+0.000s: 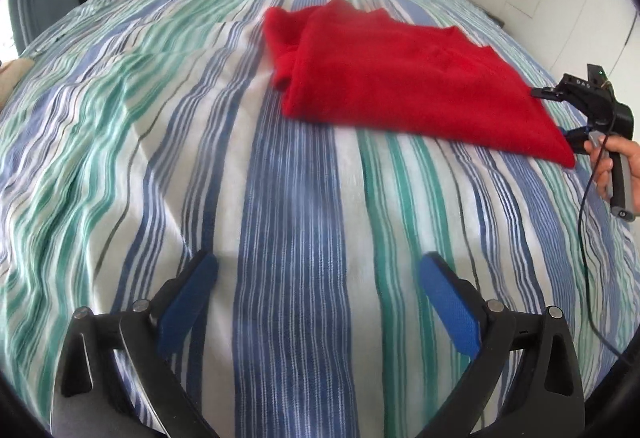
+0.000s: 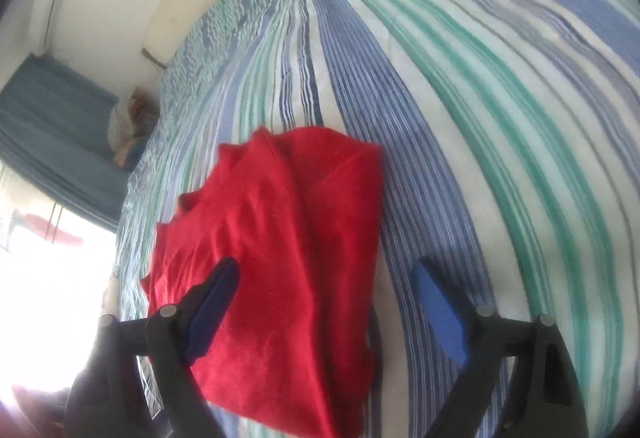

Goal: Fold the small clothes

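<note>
We see the blue, green and white striped bedcover (image 1: 280,197) carrying the red knitted garment (image 1: 400,85), partly folded, on its far right portion. The right gripper (image 2: 324,278) straddles the garment's near edge, jaws spread, pinching nothing. The left gripper (image 1: 316,270) hovers spread before it. We judge that the next fold needs a closed pinch.

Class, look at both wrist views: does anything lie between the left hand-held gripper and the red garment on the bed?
Nothing visible does. Only bare striped bedspread lies between the open left hand-held gripper and the red garment.
</note>
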Action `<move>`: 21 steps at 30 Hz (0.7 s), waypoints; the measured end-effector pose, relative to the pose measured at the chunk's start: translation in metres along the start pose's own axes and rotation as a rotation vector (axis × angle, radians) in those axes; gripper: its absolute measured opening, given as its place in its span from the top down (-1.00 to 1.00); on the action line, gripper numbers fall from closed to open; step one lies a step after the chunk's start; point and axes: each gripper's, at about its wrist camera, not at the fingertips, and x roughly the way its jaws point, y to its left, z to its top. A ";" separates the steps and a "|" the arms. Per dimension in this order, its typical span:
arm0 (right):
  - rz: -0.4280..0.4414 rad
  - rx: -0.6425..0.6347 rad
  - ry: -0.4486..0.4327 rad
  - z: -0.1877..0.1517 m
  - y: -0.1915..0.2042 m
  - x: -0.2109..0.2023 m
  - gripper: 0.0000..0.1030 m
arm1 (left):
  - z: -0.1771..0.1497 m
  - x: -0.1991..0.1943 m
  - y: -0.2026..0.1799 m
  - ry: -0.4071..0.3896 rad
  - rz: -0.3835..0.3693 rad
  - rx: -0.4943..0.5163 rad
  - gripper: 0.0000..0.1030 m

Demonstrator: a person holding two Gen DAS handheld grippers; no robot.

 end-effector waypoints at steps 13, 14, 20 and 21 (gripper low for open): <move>-0.046 -0.362 0.028 -0.010 0.169 -0.010 0.77 | 0.031 -0.032 0.057 -0.162 0.081 -0.172 -0.96; -0.030 -0.394 0.041 -0.013 0.195 -0.006 0.77 | 0.032 -0.036 0.064 -0.177 0.093 -0.189 -0.96; 0.011 -0.571 0.136 -0.063 0.315 0.069 0.76 | 0.029 -0.041 0.098 -0.181 0.107 -0.299 -0.96; 0.008 -0.586 0.153 -0.072 0.327 0.087 0.75 | 0.029 -0.041 0.102 -0.182 0.116 -0.307 -0.96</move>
